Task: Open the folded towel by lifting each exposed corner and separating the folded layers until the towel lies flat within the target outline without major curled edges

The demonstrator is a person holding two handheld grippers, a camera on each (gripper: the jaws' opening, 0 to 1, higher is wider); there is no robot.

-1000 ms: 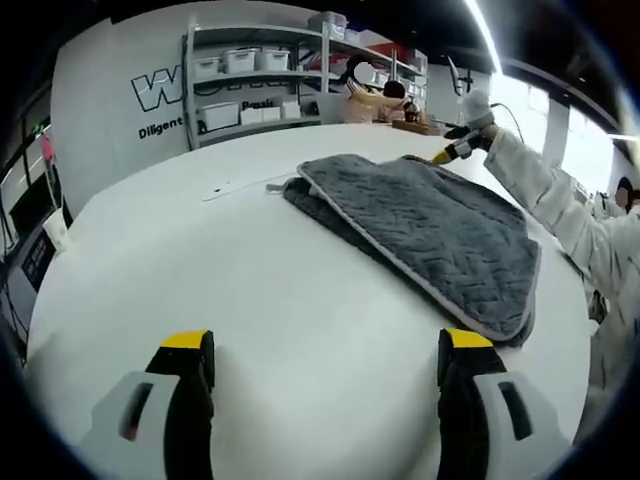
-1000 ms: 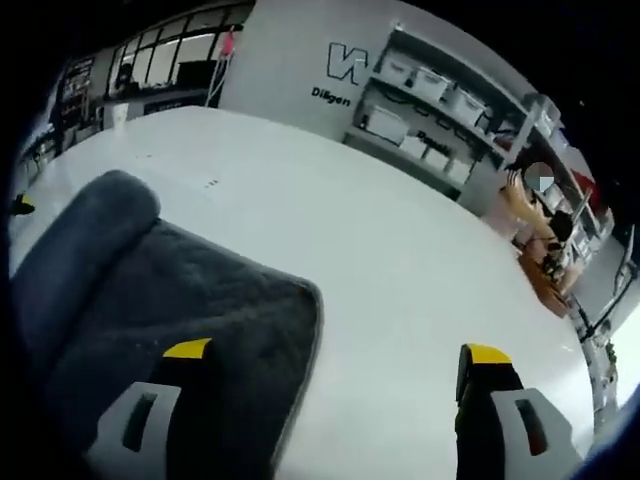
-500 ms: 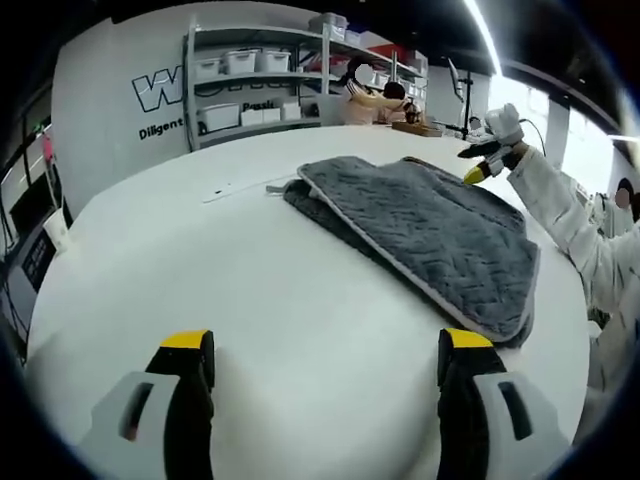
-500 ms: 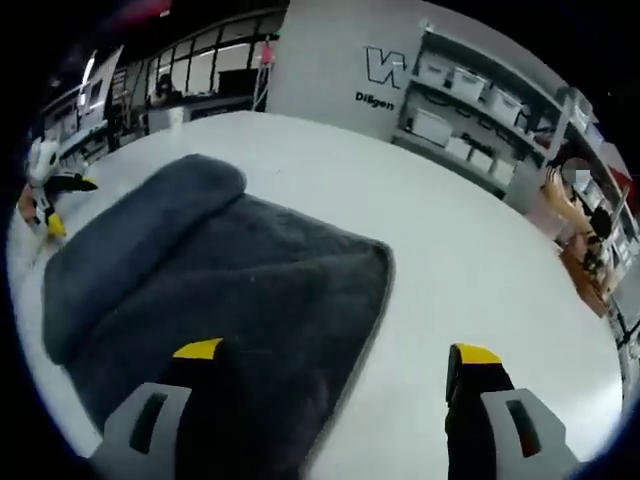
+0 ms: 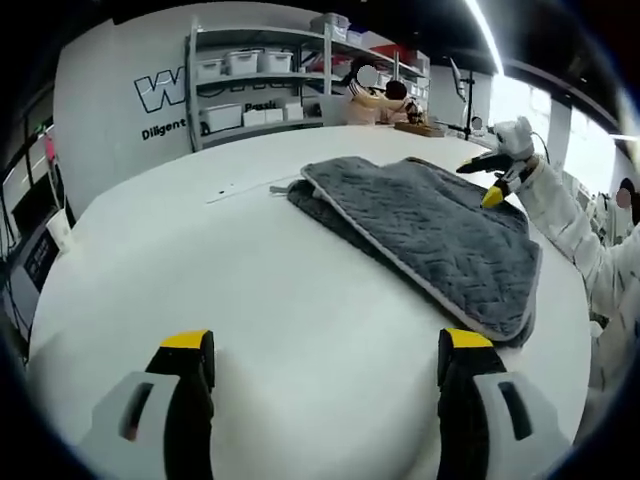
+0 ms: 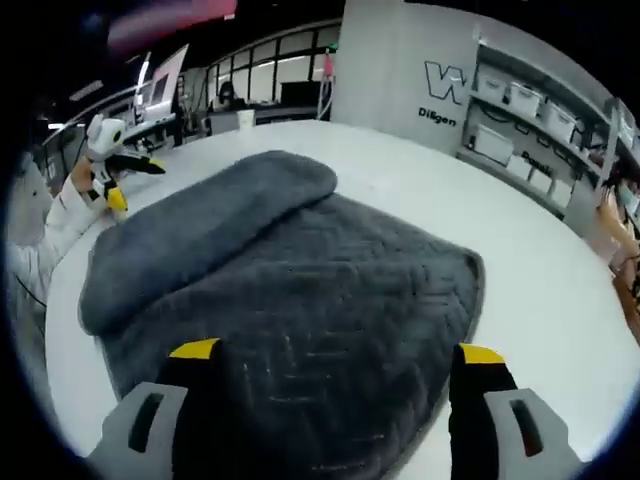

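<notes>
Grey quilted towel [image 6: 300, 300] lies folded on the bench [image 5: 250, 280]; both hand-held grippers, left [image 5: 325, 375] and right [image 6: 335, 385], spread, empty. Next: pinch an exposed corner.

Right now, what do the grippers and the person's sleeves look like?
The left gripper and right gripper each have two black jaws with yellow tips on light grey housings. Seen from across the table, each gripper has a white body with black-and-yellow jaws. The person wears a white sleeve.
</notes>
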